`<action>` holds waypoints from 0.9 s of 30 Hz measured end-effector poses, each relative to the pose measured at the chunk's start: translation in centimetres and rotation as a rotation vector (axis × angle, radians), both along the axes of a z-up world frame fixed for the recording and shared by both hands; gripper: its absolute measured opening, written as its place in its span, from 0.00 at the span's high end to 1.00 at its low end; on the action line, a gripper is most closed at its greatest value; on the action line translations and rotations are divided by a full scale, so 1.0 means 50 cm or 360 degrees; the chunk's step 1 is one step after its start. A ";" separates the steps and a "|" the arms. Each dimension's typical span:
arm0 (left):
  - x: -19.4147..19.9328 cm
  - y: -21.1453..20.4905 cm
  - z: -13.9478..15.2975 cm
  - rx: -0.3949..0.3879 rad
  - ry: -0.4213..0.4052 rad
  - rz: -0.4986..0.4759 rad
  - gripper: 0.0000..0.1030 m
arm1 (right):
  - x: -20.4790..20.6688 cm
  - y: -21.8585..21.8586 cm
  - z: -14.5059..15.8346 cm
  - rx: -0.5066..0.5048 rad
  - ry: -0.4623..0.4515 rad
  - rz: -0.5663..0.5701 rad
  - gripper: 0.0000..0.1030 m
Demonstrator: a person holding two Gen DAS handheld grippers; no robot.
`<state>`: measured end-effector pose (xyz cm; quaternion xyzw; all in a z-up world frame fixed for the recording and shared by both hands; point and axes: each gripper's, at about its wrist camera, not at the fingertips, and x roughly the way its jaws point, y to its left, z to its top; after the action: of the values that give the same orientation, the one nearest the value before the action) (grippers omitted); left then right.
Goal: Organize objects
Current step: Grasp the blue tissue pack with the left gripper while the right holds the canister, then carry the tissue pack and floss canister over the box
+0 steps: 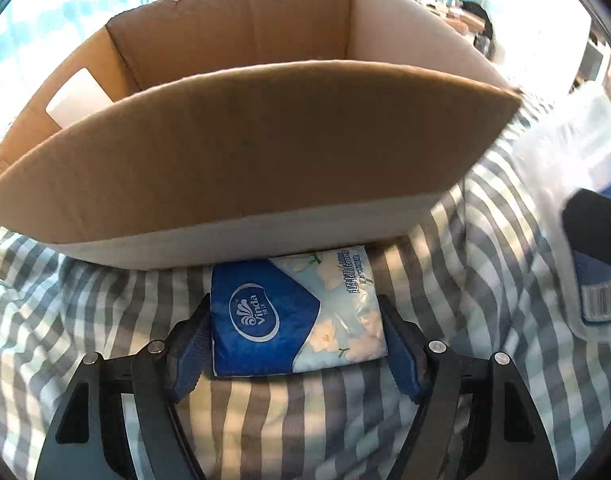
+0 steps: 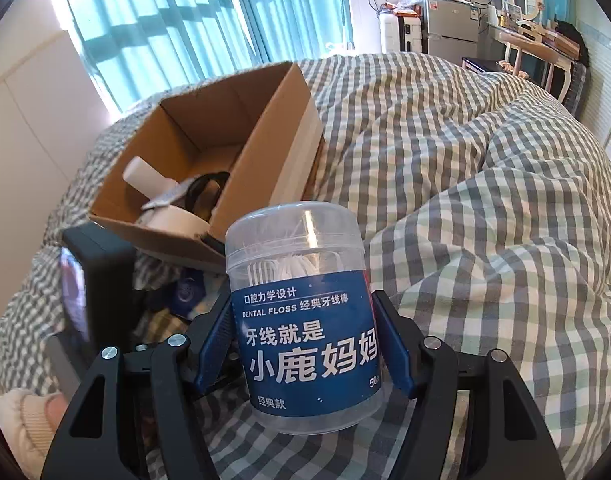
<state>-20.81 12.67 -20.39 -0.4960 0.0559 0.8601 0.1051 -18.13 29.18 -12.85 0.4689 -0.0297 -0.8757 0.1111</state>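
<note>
The left tongs (image 1: pixel 297 332) clamp a blue-and-floral Vinda tissue pack (image 1: pixel 293 316) between their blue pads, one pad pressed to each side of the pack. The pack lies flat on the checked bedspread (image 1: pixel 465 280), its far end just in front of, and perhaps touching, the near wall of an open cardboard box (image 1: pixel 245 152) that stands on the bed. A white object (image 1: pixel 79 98) leans in the box's left inner corner.

The right tongs (image 2: pixel 305 344) grip a clear plastic dental floss jar (image 2: pixel 305 320) with a dark blue label, held upright and slightly tilted, white floss picks visible under its transparent lid. In the left wrist view the same jar appears as a blurred pale shape at the right edge, to the right of the box.

From the right wrist view the cardboard box (image 2: pixel 233 128) sits behind and to the left of the jar, on the rumpled grey-and-white checked bedspread (image 2: pixel 485 200). Inside it lie a white roll (image 2: pixel 177 220), a white tube-like item (image 2: pixel 145 178) and a black looped object (image 2: pixel 205 192). Beyond the bed, teal curtains (image 2: pixel 177 20) cover the window and a small silver fridge (image 2: pixel 451 26) stands against the far wall.
</note>
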 end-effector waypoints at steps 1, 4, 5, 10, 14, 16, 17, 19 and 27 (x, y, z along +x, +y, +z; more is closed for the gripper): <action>0.004 -0.003 0.003 -0.0012 -0.0022 0.0001 0.25 | 0.002 -0.003 0.000 0.0021 0.0003 -0.0002 0.36; 0.021 -0.016 0.013 -0.0024 -0.0095 -0.0023 0.25 | 0.012 -0.015 0.006 0.0082 0.0028 0.0004 0.36; 0.028 -0.021 0.018 -0.0021 -0.0105 -0.0030 0.25 | 0.016 -0.022 0.010 0.0111 0.0042 0.0007 0.36; 0.073 -0.060 0.062 0.0025 -0.0062 -0.0048 0.25 | 0.039 -0.035 0.029 0.0151 0.0069 -0.0007 0.36; 0.106 -0.103 0.119 0.0079 0.0054 -0.0028 0.25 | 0.071 -0.047 0.059 0.0146 0.0114 -0.0021 0.36; 0.121 -0.121 0.153 0.0114 0.0118 -0.0017 0.25 | 0.083 -0.055 0.073 0.0132 0.0127 -0.0006 0.36; 0.126 -0.130 0.168 0.0128 0.0147 -0.0013 0.25 | 0.090 -0.061 0.084 0.0120 0.0138 0.0005 0.36; 0.137 -0.129 0.198 0.0150 0.0209 0.0006 0.25 | 0.100 -0.072 0.105 0.0115 0.0164 0.0014 0.37; 0.105 -0.170 0.297 0.0199 0.0385 0.0049 0.25 | 0.112 -0.119 0.197 0.0133 0.0295 0.0073 0.37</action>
<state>-15.58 4.14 -5.53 -0.3821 0.0067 0.9169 0.1150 -12.54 23.23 -3.00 0.3907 0.0281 -0.9130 0.1137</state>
